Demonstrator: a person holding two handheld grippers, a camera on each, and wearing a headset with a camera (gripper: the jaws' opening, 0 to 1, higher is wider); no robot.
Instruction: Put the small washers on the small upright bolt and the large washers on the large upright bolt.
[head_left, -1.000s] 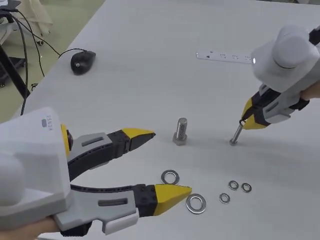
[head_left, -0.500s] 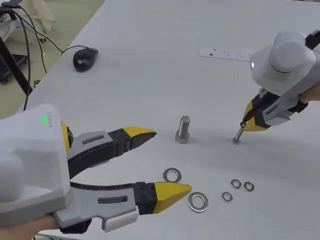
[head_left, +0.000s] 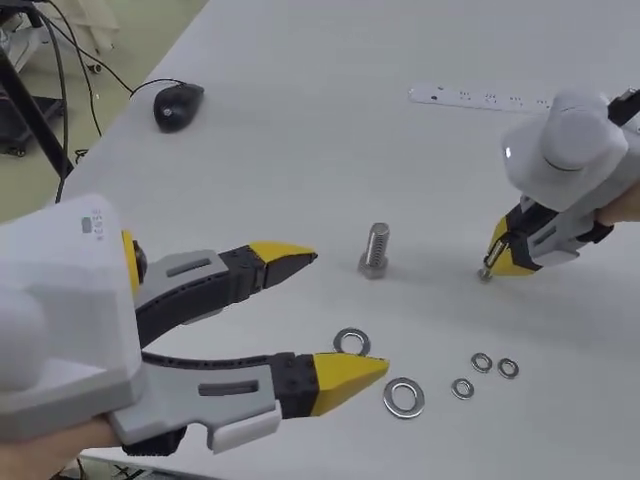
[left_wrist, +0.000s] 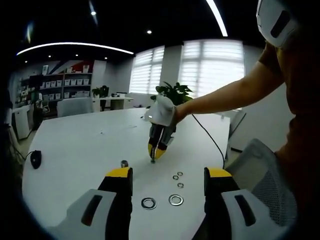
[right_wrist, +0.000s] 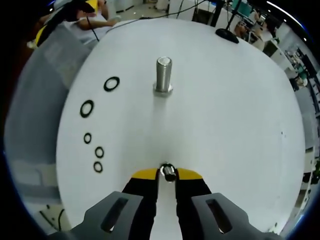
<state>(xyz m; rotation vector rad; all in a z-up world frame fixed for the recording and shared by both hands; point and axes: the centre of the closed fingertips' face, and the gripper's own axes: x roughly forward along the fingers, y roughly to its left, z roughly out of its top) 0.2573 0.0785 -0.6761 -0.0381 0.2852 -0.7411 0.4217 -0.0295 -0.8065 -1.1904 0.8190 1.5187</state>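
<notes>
My right gripper (head_left: 493, 264) is shut on the small bolt (head_left: 485, 272), low over the white table (head_left: 300, 150); only the bolt's foot shows under the yellow tips. In the right gripper view the jaws (right_wrist: 168, 175) clamp the small bolt's end (right_wrist: 168, 172). The large bolt (head_left: 376, 248) (right_wrist: 163, 75) stands upright to its left. Two large washers (head_left: 351, 341) (head_left: 403, 397) and three small washers (head_left: 481, 362) lie flat in front of the bolts. My left gripper (head_left: 335, 313) (left_wrist: 169, 175) hovers open near the large washers, with nothing between its jaws.
A black mouse (head_left: 178, 105) with its cable lies at the far left, near the table's left edge. A white power strip (head_left: 480, 98) lies at the back right. An office chair (left_wrist: 260, 170) stands beside the table.
My right gripper has sunk lower with the small bolt, so less of the bolt shows under its tips. The left gripper has stayed open in place. The view has shifted slightly.
</notes>
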